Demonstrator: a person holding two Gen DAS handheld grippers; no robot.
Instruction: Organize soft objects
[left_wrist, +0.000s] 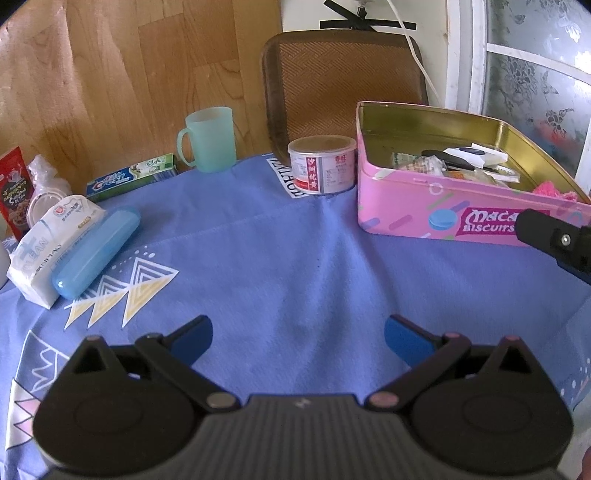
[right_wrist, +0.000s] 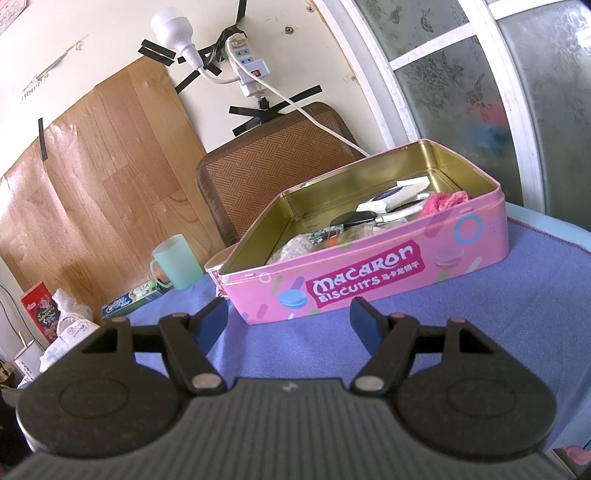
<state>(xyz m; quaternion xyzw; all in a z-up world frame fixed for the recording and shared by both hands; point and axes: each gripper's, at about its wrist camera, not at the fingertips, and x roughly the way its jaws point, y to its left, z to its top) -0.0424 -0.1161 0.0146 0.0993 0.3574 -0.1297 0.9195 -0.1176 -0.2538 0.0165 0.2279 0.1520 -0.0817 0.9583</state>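
Observation:
A pink biscuit tin (left_wrist: 436, 218) stands open on the blue cloth at the right; it also shows in the right wrist view (right_wrist: 369, 280). Inside lie a pink knitted piece (right_wrist: 443, 203), small packets and a black item. A white tissue pack (left_wrist: 48, 247) lies at the left beside a blue case (left_wrist: 96, 251). My left gripper (left_wrist: 298, 339) is open and empty above the cloth. My right gripper (right_wrist: 288, 325) is open and empty just in front of the tin; part of it shows in the left wrist view (left_wrist: 554, 240).
A round can (left_wrist: 321, 166) stands left of the tin. A green mug (left_wrist: 210, 138), a toothpaste box (left_wrist: 129, 177), a red packet (left_wrist: 14, 192) and a plastic bag (left_wrist: 44, 184) sit at the back left. A brown chair back (left_wrist: 340, 85) stands behind the table.

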